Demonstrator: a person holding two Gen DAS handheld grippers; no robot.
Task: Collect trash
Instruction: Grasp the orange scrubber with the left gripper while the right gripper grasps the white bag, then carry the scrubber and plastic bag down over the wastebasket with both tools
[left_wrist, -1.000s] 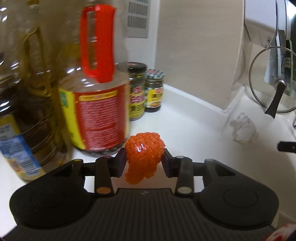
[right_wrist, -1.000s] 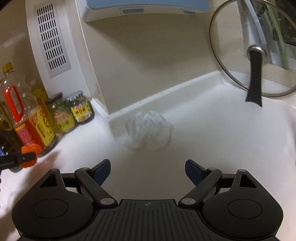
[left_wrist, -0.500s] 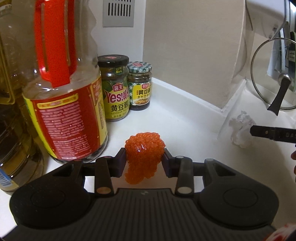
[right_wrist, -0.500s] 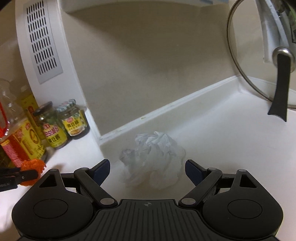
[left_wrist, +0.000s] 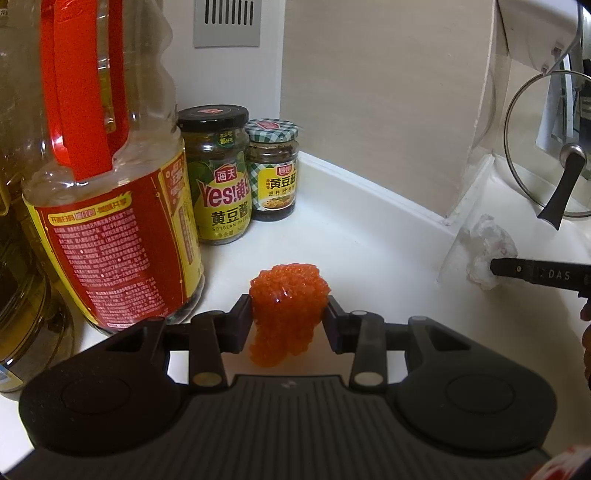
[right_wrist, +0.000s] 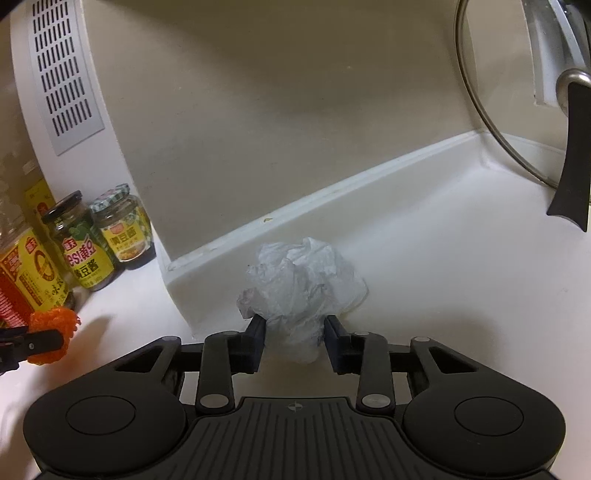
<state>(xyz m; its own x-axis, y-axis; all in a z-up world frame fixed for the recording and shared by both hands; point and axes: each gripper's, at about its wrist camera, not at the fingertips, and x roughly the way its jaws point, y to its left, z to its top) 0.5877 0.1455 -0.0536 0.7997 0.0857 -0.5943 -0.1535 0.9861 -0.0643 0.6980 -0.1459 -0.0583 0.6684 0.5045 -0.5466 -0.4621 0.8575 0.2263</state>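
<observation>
The left hand-held gripper (left_wrist: 290, 323) was clamped on an orange mesh wad (left_wrist: 288, 310), held just above the white desk (left_wrist: 369, 240) beside an oil bottle (left_wrist: 110, 206) and two sauce jars (left_wrist: 221, 177). The right hand-held gripper (right_wrist: 294, 334) was closing on a crumpled white plastic bag (right_wrist: 303, 280), its pads pressing the bag's lower part from both sides. The bag sat on the desk at the wall's corner, near a glass lid (right_wrist: 517, 110) leaning against the wall.
</observation>
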